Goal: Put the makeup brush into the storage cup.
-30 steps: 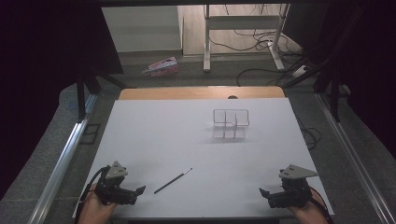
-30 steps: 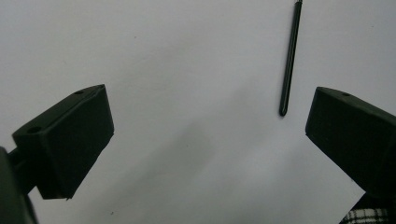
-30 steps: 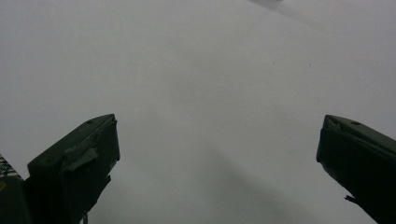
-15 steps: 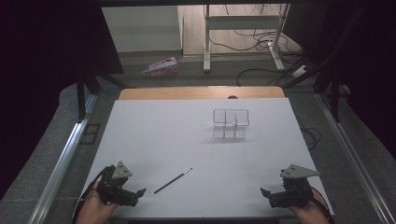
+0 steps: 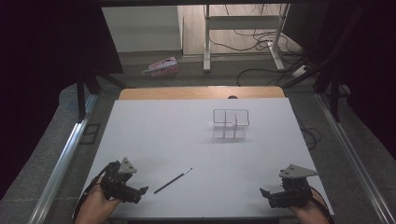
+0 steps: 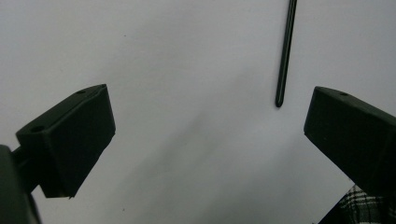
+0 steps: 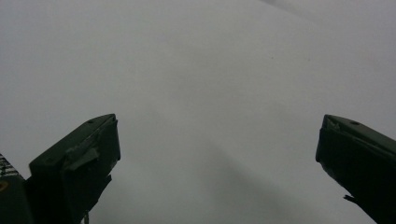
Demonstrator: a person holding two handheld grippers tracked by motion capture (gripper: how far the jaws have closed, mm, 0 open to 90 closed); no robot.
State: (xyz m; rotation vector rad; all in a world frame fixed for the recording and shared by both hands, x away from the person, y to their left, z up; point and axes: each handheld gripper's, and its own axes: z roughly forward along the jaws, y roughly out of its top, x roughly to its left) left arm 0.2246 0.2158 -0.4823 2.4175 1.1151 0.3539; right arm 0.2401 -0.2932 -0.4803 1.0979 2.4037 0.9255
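Pen (image 5: 173, 180) lies flat, long axis running near-left to far-right.

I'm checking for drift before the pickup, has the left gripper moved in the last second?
Yes, slightly. In the high view the left gripper has slid toward the table's near edge, a little further from the thin black stick, which lies unmoved.

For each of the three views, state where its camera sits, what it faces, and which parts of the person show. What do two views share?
High view: above the person's side, facing forward and down on the table; both hands and grippers show.
Left gripper view: on the left gripper, its open jaws facing the thin black stick.
Right gripper view: on the right gripper, facing bare tabletop.
Shared: the stick, in the high and left gripper views.
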